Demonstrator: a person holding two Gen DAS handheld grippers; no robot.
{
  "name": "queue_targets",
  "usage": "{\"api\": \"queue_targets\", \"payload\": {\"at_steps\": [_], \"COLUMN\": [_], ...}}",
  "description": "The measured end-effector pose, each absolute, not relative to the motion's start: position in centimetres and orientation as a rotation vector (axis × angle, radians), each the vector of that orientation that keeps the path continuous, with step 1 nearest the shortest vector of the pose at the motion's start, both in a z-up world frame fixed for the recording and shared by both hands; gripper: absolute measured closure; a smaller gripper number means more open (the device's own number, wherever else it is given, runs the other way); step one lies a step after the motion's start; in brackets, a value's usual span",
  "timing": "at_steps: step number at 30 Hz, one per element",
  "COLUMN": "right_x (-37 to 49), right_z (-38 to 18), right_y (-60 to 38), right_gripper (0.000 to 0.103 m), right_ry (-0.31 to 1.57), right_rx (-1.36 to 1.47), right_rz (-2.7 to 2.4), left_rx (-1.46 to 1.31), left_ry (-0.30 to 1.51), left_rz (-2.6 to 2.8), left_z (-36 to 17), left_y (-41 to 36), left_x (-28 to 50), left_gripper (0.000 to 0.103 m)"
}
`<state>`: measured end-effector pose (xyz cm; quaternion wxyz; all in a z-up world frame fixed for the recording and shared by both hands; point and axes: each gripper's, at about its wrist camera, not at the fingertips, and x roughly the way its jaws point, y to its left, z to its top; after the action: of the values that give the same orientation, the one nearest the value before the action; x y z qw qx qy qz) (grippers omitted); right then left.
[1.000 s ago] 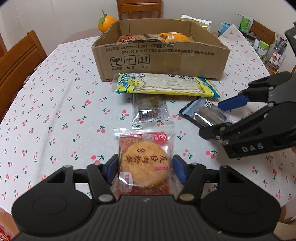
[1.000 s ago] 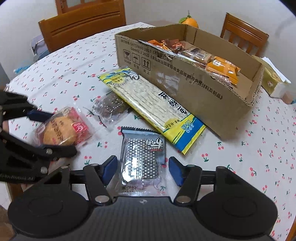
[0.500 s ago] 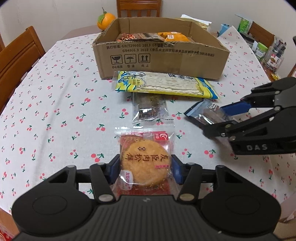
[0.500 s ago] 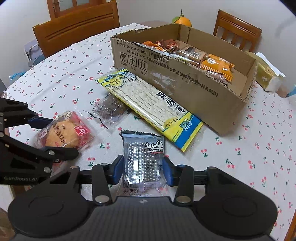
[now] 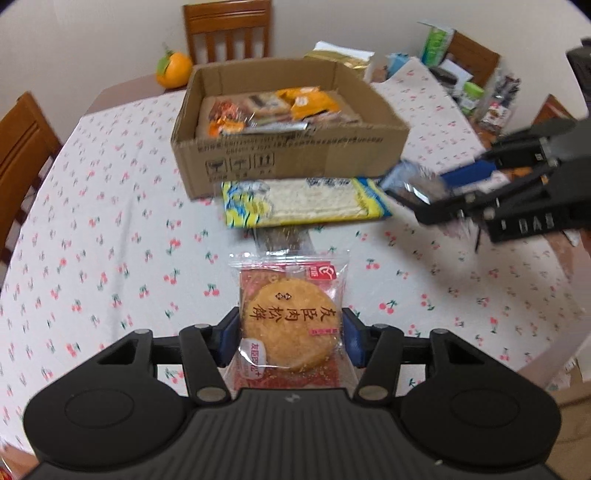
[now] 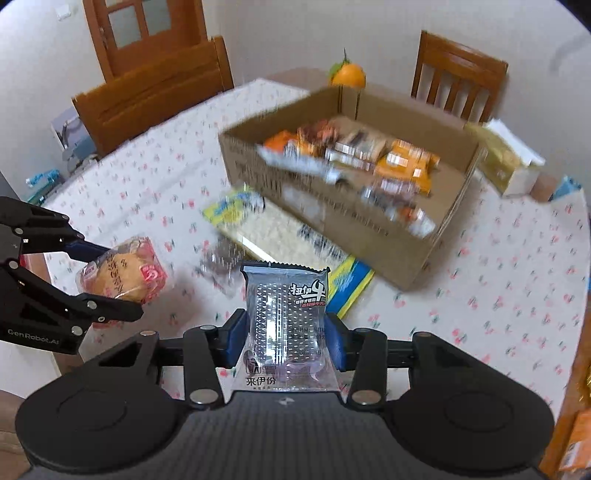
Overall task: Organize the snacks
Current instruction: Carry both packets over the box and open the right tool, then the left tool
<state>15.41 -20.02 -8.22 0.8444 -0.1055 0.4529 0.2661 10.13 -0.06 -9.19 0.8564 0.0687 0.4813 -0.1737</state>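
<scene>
My left gripper (image 5: 290, 341) is shut on a red packet with a round golden cake (image 5: 290, 325) and holds it above the table; the packet also shows in the right wrist view (image 6: 123, 273). My right gripper (image 6: 286, 338) is shut on a clear silver snack packet (image 6: 286, 314) and holds it in the air; the packet shows at the right of the left wrist view (image 5: 413, 186). An open cardboard box (image 5: 295, 162) with several snacks stands ahead. A long yellow cracker pack (image 5: 306, 201) and a small dark packet (image 5: 282, 238) lie in front of the box.
The round table has a cherry-print cloth (image 5: 103, 240). An orange (image 5: 173, 72) sits behind the box. Wooden chairs (image 5: 227, 29) stand around the table. Boxes and packets (image 5: 476, 96) crowd the far right edge. A tissue box (image 6: 513, 162) lies right of the cardboard box.
Both grippers closed on their packets and lifted them off the table. Both views now look from higher up, down into the box.
</scene>
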Motion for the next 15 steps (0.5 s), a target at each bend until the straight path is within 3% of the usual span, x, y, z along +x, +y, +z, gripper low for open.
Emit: {"api": "queue_targets", "payload": {"at_steps": [8,15], "right_x": [18.9,23.7], "right_z": [-3.9,-3.8], "right_y": [-20.1,-19.1], "right_gripper": [0.053,0.053], "right_ry": [0.838,0.81], "right_rx": [-0.228,-0.213], "right_rz": [0.514,0.459], "left_rx": [0.215,0.211], "left_ry": [0.969,0.943], "left_rz": [-0.467,-0.5], "left_z": [-5.9,-4.3], "left_y": [0.8,2.2], "left_x": [11.9,13.9], "left_gripper": [0.048,0.048]}}
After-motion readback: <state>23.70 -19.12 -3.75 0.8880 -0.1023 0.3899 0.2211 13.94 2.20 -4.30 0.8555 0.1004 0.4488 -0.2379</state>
